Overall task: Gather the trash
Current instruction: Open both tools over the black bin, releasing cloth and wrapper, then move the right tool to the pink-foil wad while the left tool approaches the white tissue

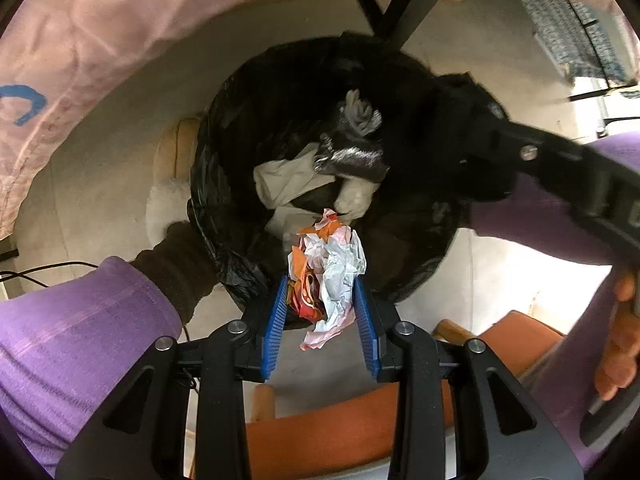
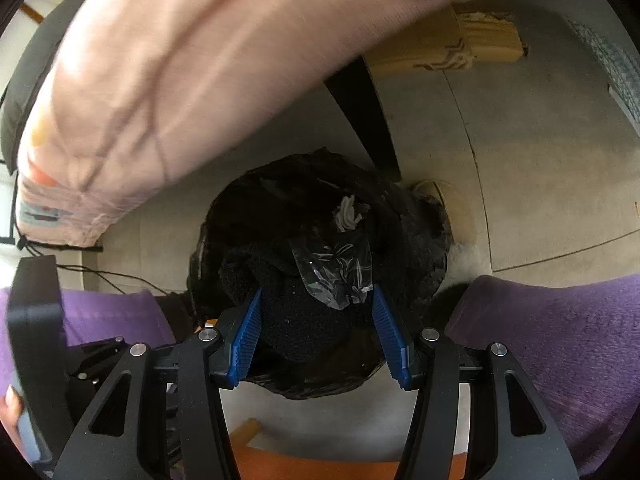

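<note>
A bin lined with a black bag [image 1: 224,216] stands on the floor below me, holding white crumpled papers [image 1: 288,180] and a small knotted black bag [image 1: 352,152]. My left gripper [image 1: 320,304] is shut on a wad of crumpled white paper and orange wrapper [image 1: 328,268], held over the bin's near rim. My right gripper [image 2: 316,316] is over the bin [image 2: 420,236], its jaws apart around a black fuzzy cloth [image 2: 304,320] with a clear plastic scrap [image 2: 336,272] on it. Its black body also shows in the left wrist view [image 1: 560,168].
A pink plastic sheet [image 1: 120,32] hangs over a table edge above the bin. Black table legs [image 1: 408,4] stand behind it. My purple-clad legs [image 1: 80,320] flank the bin. An orange chair seat [image 1: 340,440] is below me, a slipper [image 1: 176,152] left of the bin.
</note>
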